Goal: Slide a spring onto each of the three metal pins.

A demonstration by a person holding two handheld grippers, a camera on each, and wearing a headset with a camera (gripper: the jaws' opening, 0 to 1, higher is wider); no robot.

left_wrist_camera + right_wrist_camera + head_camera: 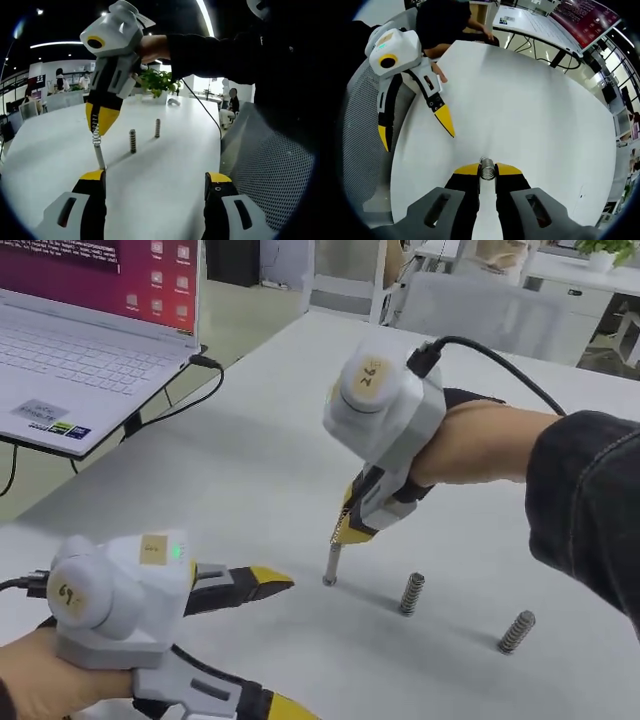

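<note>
My right gripper (346,529) is shut on a small spring (337,531) and holds it just above a bare metal pin (330,567) standing upright on the white table (250,470). In the right gripper view the spring (487,169) sits pinched between the yellow tips. Right of the pin stand two more pins, each wearing a spring (411,593) (516,631). My left gripper (283,645) rests open at the lower left, its jaws spread wide. From the left gripper view the spring (95,129) hangs over the pin (100,155), with the sprung pins (132,140) (157,128) behind.
An open laptop (90,330) sits at the far left corner with a black cable (190,390) trailing off the table edge. A mesh chair (270,165) stands beside the table. A potted plant (157,82) is at the far end.
</note>
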